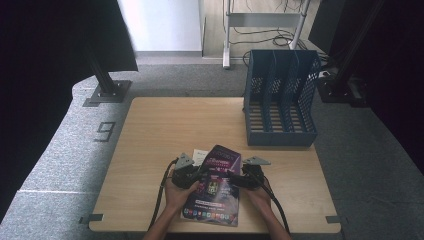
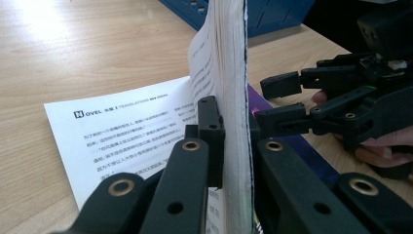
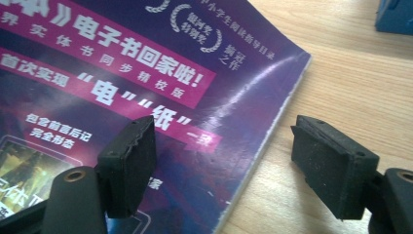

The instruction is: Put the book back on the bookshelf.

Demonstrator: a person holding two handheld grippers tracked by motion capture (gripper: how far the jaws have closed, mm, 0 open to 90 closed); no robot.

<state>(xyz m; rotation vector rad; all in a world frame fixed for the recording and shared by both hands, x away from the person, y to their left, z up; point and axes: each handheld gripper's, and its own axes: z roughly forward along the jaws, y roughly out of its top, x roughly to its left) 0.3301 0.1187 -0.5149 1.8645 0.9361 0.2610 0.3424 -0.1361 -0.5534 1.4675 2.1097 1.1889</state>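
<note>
A book with a purple cover (image 1: 215, 195) lies at the table's near edge, between my two grippers. My left gripper (image 1: 199, 176) is shut on the cover and a thick sheaf of its pages (image 2: 229, 58), holding them lifted on edge. A white printed page (image 2: 131, 126) lies flat beneath, on the left. My right gripper (image 1: 234, 180) stands open at the book's right side. In the right gripper view its jaws (image 3: 221, 151) straddle the book's edge, one pad above the purple cover (image 3: 122, 63), the other above bare wood. The left gripper view has that open right gripper (image 2: 265, 100) just beyond the pages.
A blue mesh file rack (image 1: 280, 100) with upright dividers stands at the table's far right, its base seen behind the pages (image 2: 272, 14). The wooden tabletop (image 1: 165, 125) stretches bare to the left and far side. Cables trail from both grippers off the near edge.
</note>
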